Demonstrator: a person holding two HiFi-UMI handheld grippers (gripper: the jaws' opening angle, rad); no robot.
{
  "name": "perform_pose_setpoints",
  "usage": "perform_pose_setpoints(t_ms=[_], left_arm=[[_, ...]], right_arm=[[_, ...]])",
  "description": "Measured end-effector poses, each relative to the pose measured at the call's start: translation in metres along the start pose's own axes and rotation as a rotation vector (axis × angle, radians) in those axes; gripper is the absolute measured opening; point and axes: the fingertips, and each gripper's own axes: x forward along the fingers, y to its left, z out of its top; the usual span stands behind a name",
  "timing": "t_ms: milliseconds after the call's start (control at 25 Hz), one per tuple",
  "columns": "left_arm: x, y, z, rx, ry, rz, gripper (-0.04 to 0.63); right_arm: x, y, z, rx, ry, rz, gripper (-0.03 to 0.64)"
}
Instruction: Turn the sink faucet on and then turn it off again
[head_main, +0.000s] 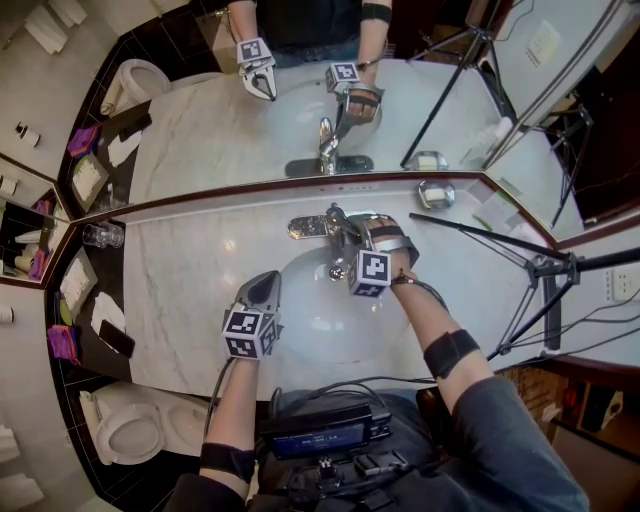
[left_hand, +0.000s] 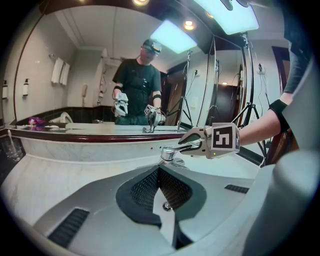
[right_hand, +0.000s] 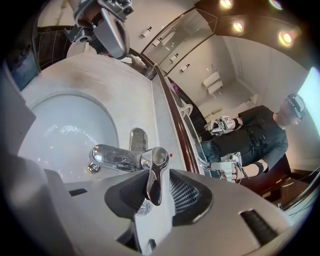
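The right gripper is holding its half-open jaws around the faucet handle, which is pointing back at it, while the shut left gripper is waiting farther away.

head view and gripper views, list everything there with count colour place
faucet: one, chrome, behind the basin
basin: one, white, in the counter
counter: one, pale marble, around the basin
glass: one, clear, counter's left end
tripod: one, black, right of counter
toilet: one, white, lower left
left gripper: one, grey, over basin's left edge, jaws shut, empty
right gripper: one, grey, jaws open around the lever
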Motion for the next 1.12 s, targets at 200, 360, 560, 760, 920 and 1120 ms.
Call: perform_pose_setpoints(t_ms=[200, 360, 560, 760, 920, 1120], left_arm=[[0.0, 0.002, -0.003, -0.004, 0.003, 0.003, 0.001], [0.001, 0.001, -0.006, -0.011, 0.006, 0.001, 0.001], [0.001, 0.0, -0.005, -0.014, 0.001, -0.001, 0.001], [0.001, 0.0, -0.007, -0.016, 0.001, 0.003, 0.001], [0.001, 0.0, -0.008, -0.02, 0.003, 0.003, 0.001], [0.001, -0.001, -0.007, -0.019, 0.003, 0.002, 0.001]], right_arm=[[0.003, -0.007, 0.009, 0.059, -0.04, 0.007, 0.14], [0.003, -0.014, 0.013, 0.049, -0.047, 0.023, 0.14], [0.009, -0.016, 0.018, 0.052, -0.061, 0.077, 0.141], [0.012, -0.019, 0.015, 0.073, -0.05, 0.091, 0.14], [0.012, -0.017, 0.016, 0.074, -0.049, 0.123, 0.141], [0.012, -0.017, 0.015, 0.077, -0.04, 0.116, 0.141]])
